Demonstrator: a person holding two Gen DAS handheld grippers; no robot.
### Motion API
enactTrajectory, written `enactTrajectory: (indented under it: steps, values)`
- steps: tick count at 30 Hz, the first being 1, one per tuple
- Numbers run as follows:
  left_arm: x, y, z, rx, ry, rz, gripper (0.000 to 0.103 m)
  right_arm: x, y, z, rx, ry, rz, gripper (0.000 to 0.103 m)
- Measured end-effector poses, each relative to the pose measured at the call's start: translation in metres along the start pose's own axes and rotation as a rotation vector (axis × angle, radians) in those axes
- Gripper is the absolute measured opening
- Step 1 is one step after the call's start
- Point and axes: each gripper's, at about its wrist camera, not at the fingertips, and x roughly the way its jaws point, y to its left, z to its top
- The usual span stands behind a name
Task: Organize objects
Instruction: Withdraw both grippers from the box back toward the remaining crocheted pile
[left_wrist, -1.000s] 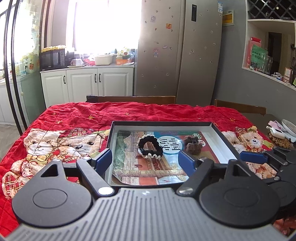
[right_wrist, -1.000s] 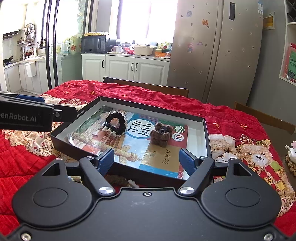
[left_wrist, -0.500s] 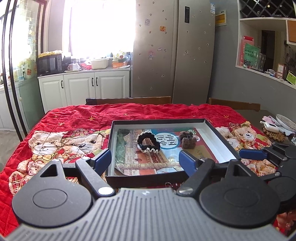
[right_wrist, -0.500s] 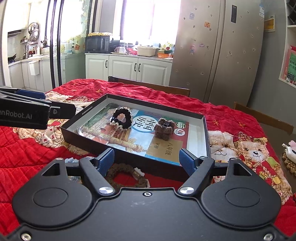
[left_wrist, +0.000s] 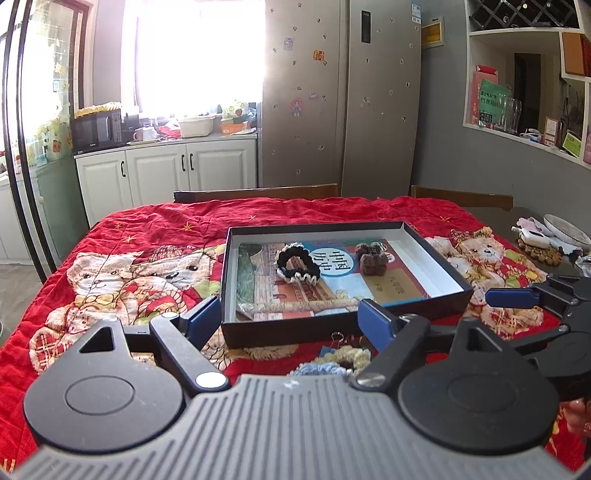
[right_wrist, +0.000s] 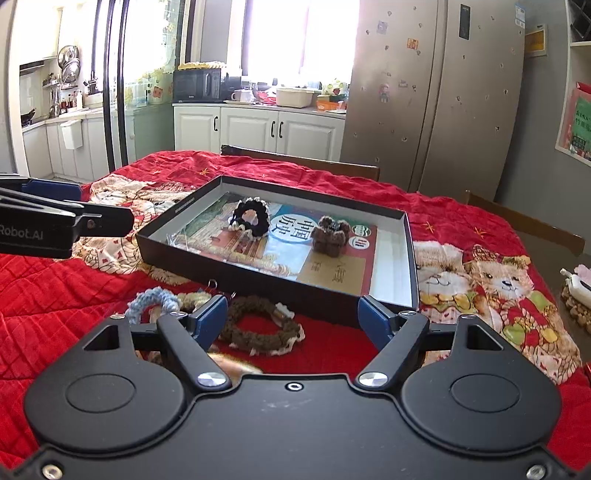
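Box (right_wrist: 388, 291) sits mid-table on the red quilt (right_wrist: 55, 295), near wall facing the grippers. Already inside on the printed liner: black scrunchie (right_wrist: 250, 217) toward the box's far-left corner, small brown knit piece (right_wrist: 330, 236) nearer the far-right. Both lie flat and apart from each other.

Still loose, on the quilt just outside the box's near wall, toward its near-left corner:
- brown scrunchie (right_wrist: 262, 325), closest to the right gripper
- light blue scrunchie (right_wrist: 153, 301) to its left
- a yellowish knit item (right_wrist: 192, 298) between them, mostly hidden; can't tell what it is
- binder clips (right_wrist: 212, 285) up against the box wall

Right gripper (right_wrist: 291, 314): jaws spread wide, nothing between the pads. The brown scrunchie lies below and ahead of its left finger, not touched. Left gripper (left_wrist: 286, 314): also wide open and empty, aimed at the box's near wall, with the loose pile showing under its right finger (left_wrist: 373, 319).

Step, as I read it: between picks. Two items stowed, the loose cluster still to go. Roughly halfway, judging by the count.

Next move probably: right gripper drops onto the brown scrunchie, straddling one side of the ring rather than the hole, pinches, lifts clear of the near wall, then releases on bare liner. Soft yarn should compress, so a firm close is needed. Risk: snagging the neighbouring yarn or the clips during the grab.
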Motion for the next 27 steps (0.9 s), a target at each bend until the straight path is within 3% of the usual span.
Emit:
enactTrajectory:
  steps: [27]
  values:
    - [-0.004, 0.006, -0.043, 0.012, 0.08, -0.011, 0.089, -0.013, 0.007, -0.028, 0.027, 0.015, 0.006, 0.077]
